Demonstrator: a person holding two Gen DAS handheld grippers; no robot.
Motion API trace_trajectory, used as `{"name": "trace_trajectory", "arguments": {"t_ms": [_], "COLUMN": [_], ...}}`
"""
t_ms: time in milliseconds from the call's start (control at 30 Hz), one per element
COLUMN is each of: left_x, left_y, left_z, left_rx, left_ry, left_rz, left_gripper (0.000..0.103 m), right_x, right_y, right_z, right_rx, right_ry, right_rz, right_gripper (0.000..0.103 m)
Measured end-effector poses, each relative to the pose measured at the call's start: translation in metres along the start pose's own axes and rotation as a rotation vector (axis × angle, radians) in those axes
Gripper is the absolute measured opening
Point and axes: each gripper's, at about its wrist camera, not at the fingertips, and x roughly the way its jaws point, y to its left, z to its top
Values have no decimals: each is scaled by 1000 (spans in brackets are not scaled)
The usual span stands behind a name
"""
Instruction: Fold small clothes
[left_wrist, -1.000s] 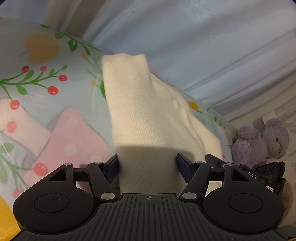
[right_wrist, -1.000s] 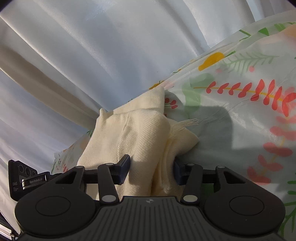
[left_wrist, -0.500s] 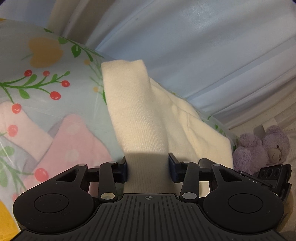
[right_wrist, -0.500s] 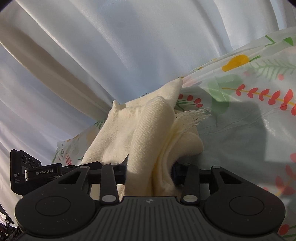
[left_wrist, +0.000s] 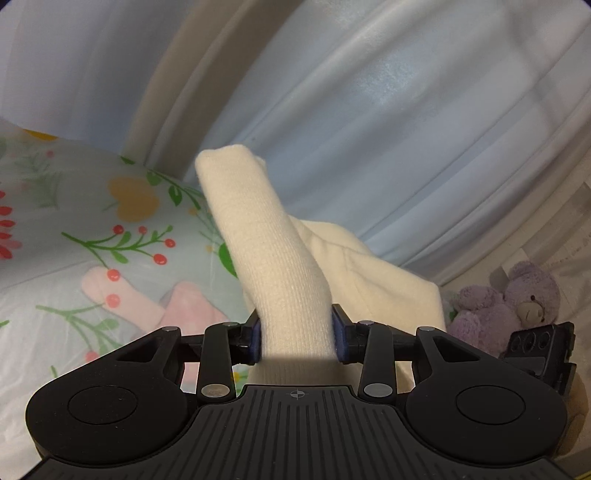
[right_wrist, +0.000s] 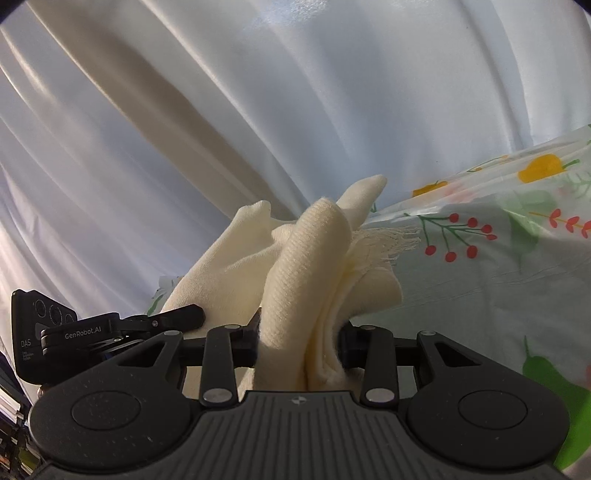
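A cream knit garment (left_wrist: 273, 251) is held up off the floral sheet (left_wrist: 110, 229). My left gripper (left_wrist: 298, 338) is shut on one bunched end of it, which sticks up past the fingers. My right gripper (right_wrist: 298, 341) is shut on another bunched part of the cream garment (right_wrist: 306, 258), with a frayed fringe beside it. The rest of the cloth hangs between the two grippers. The left gripper's body (right_wrist: 74, 332) shows at the left of the right wrist view.
Pink clothes (left_wrist: 155, 306) lie on the sheet left of my left gripper. A purple teddy bear (left_wrist: 517, 299) sits at the right. White curtains (right_wrist: 221, 110) hang close behind the bed.
Both grippers closed further on the cream garment and lifted it; both views tilted up toward the curtains, and the sheet dropped lower in frame.
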Motion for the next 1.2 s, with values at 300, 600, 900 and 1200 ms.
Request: {"name": "trace_trajectory", "arguments": {"t_ms": [300,600,900,1200], "left_x": [-31,-72,-88,-82], "left_y": [36,49,37,17], "left_z": [-35,-64,-117,-136], "left_rx": [-42,-120,-112,33], "left_ry": [34,-37,38,53], "left_rz": [164,220,169,239], "left_gripper": [41,45,58,70], "right_x": [40,5,-45,-17], "right_y": [26,11,14,15], "right_z": [-44,-60,-123,-132], "right_rx": [-23,74,218,246], "right_ry": [125,79,98,96], "right_rz": [22,-154,-32,-38], "right_gripper": [36,59,70,67]}}
